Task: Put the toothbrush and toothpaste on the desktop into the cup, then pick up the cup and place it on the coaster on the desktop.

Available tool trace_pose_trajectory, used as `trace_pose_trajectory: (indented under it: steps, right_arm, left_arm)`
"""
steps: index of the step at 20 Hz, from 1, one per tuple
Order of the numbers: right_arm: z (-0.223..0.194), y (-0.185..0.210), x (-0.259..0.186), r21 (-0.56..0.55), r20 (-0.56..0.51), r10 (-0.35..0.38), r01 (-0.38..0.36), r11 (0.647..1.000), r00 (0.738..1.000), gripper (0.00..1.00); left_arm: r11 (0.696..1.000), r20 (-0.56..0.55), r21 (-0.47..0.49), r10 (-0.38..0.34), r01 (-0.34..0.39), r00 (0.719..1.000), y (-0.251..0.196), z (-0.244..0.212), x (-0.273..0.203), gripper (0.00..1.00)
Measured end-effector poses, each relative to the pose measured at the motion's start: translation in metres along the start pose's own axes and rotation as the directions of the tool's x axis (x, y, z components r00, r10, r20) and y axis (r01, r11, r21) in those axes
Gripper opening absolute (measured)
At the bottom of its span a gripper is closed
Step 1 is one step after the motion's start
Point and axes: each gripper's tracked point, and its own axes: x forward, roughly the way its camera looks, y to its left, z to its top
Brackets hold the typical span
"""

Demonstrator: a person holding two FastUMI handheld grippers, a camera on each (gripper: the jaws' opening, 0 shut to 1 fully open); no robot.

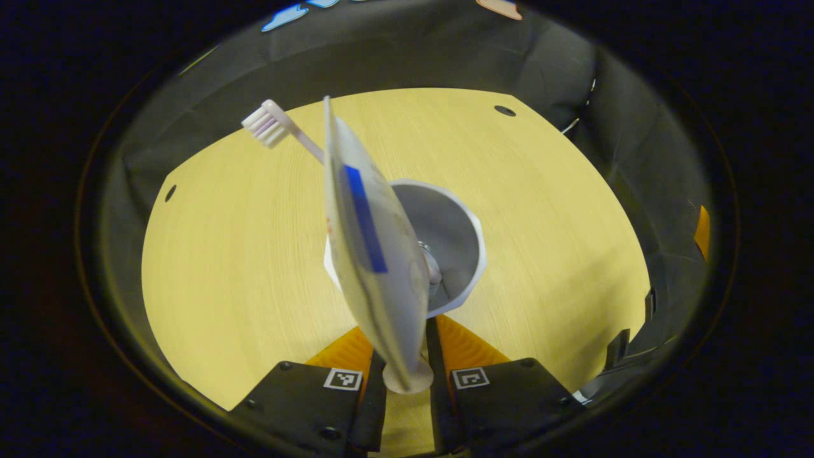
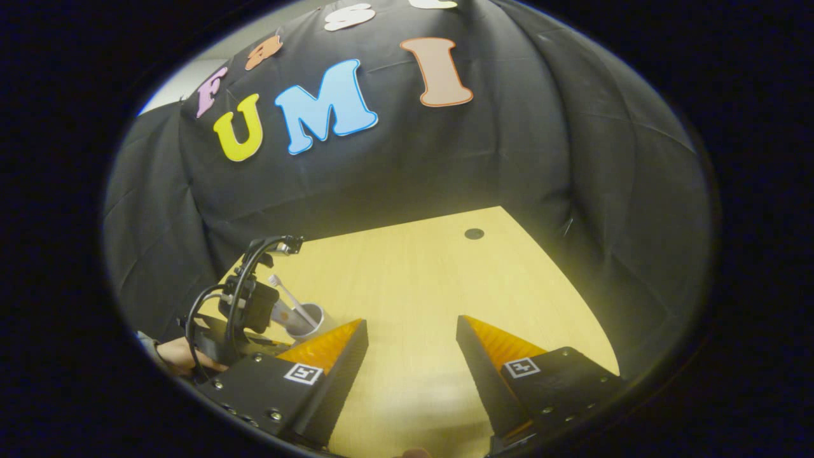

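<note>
Left tongs (image 1: 407, 366) clamp the cap end of the toothpaste (image 1: 372, 254), tube tilted up over the white cup (image 1: 467, 254). The toothbrush (image 1: 276, 127) stands in the cup, bristle head up, leaning left. Right tongs (image 2: 412, 343) spread wide, holding nothing, low over the bare bench (image 2: 432, 273); cup near their left finger.

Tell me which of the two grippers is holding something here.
The left gripper: its fingers are closed on the toothpaste tube over the cup, which holds the toothbrush. The right gripper stands open over bare desktop.
</note>
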Motion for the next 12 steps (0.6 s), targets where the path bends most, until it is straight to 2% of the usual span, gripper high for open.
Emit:
trace_pose_trajectory:
  steps: [1,2,3,4,7,8,10,12]
  right_arm:
    - [0.002,0.000,0.000,-0.006,0.003,0.007,-0.007,1.000,1.000,0.88]
    - [0.005,0.001,0.000,-0.017,0.010,0.013,-0.013,1.000,1.000,0.88]
    - [0.006,0.002,-0.001,-0.036,0.018,0.015,-0.014,0.999,1.000,0.88]
    - [0.007,0.001,-0.002,-0.059,0.025,0.016,-0.015,0.998,1.000,0.88]
    - [0.018,0.004,-0.007,-0.120,0.065,0.032,-0.024,0.993,0.997,0.88]
    - [0.024,0.007,-0.008,-0.138,0.084,0.041,-0.029,0.990,0.996,0.88]
    - [0.033,0.015,-0.012,-0.177,0.120,0.055,-0.034,0.984,0.991,0.88]
    - [0.041,0.020,-0.019,-0.201,0.155,0.058,-0.026,0.979,0.986,0.88]
  left_arm:
    - [1.000,0.016,-0.003,0.008,-0.007,1.000,0.001,-0.001,-0.001,0.37]
    - [1.000,0.030,-0.009,0.006,-0.006,1.000,0.000,0.000,-0.002,0.43]
    - [1.000,0.050,-0.016,0.006,-0.005,0.999,-0.003,0.001,-0.006,0.51]
    - [1.000,0.077,-0.026,0.002,0.000,0.997,-0.006,0.002,-0.011,0.65]
    - [0.998,0.173,-0.056,-0.002,0.012,0.985,-0.012,0.008,-0.035,0.67]
    - [0.998,0.214,-0.062,-0.001,0.015,0.977,-0.013,0.012,-0.043,0.70]
    - [0.997,0.305,-0.081,0.006,0.019,0.952,-0.011,0.024,-0.065,0.89]
    - [0.995,0.395,-0.098,0.017,0.024,0.919,-0.007,0.032,-0.092,0.87]
